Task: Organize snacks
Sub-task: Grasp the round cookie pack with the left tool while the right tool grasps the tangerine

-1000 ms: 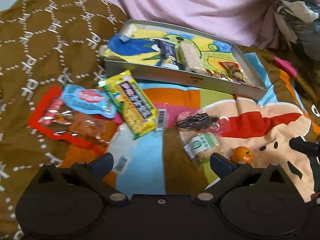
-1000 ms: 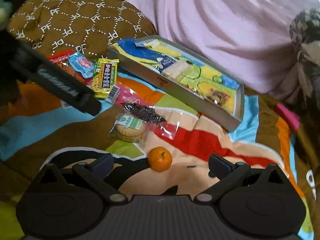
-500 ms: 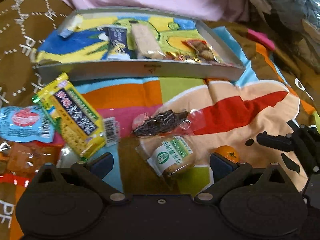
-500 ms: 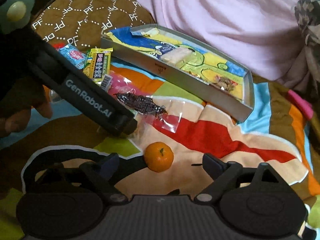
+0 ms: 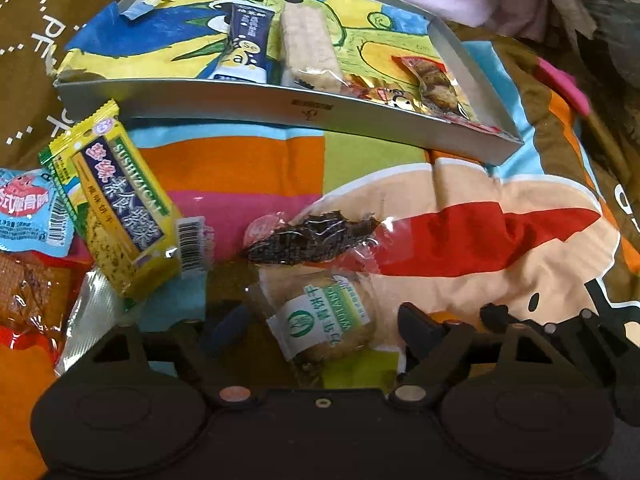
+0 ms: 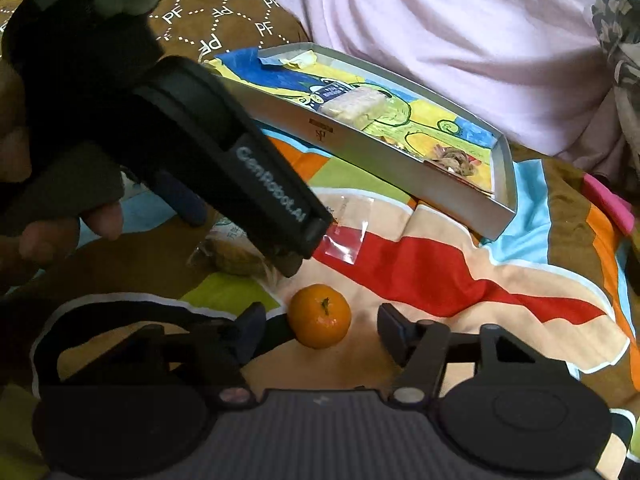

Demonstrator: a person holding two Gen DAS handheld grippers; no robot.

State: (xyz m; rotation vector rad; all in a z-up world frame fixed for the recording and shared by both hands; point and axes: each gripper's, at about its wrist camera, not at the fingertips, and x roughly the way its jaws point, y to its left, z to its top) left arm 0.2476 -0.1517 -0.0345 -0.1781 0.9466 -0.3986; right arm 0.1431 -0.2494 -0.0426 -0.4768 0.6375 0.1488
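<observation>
The left gripper (image 5: 320,326) is closing, its jaws on either side of a wrapped biscuit (image 5: 324,320) but not pressing it. At the biscuit's 12 o'clock, touching its wrapper, lies a clear pack of dark seaweed (image 5: 316,238). At its 10 o'clock a yellow bar (image 5: 116,208) lies slanted, its lower end near the left finger (image 5: 226,326); beyond that, at 9 o'clock, a blue sachet (image 5: 28,212) and a red pack (image 5: 28,300) crowd the left edge. The grey tray (image 5: 280,110) lies at 12 o'clock, its near wall well apart from the biscuit, with open blanket (image 5: 248,168) between. Inside it lie a navy packet (image 5: 246,44), a pale bar (image 5: 310,52) and a foil pack (image 5: 432,82).

The right gripper (image 6: 320,330) is also closing, with a mandarin (image 6: 320,316) between its jaws; the left finger (image 6: 248,330) is just beside the fruit, and a gap shows on the right. The left tool's body crosses at 10 o'clock, its tip near the mandarin. From 1 to 3 o'clock the blanket lies bare up to the tray's corner (image 6: 498,224).
</observation>
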